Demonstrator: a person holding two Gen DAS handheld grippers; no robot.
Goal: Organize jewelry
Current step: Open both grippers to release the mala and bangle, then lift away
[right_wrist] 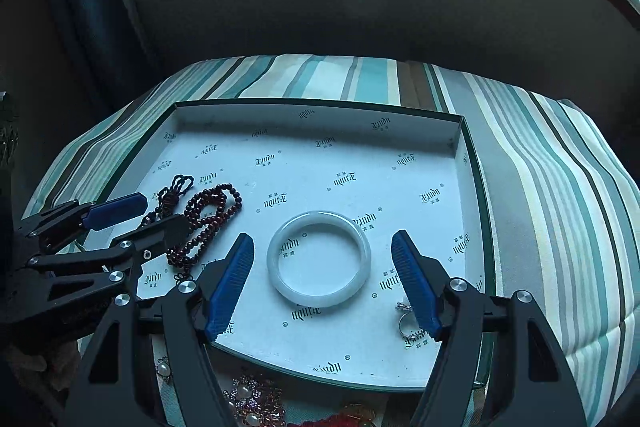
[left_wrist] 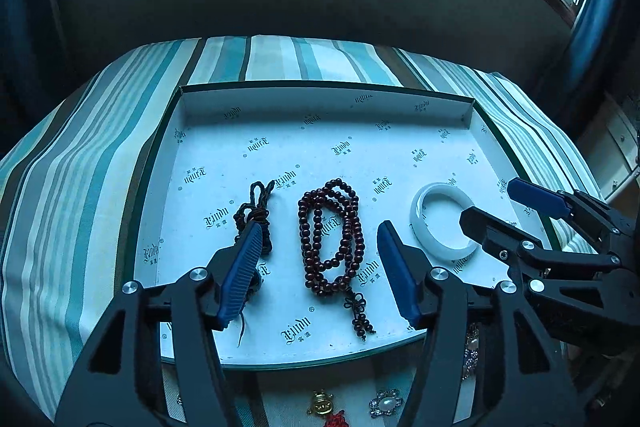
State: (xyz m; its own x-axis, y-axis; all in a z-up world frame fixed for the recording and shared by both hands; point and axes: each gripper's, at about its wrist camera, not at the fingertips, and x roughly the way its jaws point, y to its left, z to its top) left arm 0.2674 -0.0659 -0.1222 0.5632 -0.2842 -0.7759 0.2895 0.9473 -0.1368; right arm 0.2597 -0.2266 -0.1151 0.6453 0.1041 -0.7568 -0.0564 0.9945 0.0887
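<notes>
Both grippers [left_wrist: 320, 255] [right_wrist: 322, 267] hover open above the tray [left_wrist: 320, 99].

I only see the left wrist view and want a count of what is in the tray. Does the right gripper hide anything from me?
Observer: Yes. A small silver ring lies in the tray, beside one finger of the right gripper.
Operator: Is the white bangle gripped?
Observer: No. The bangle lies flat between the open fingers, clear of both pads, with its full circle in sight.
</notes>
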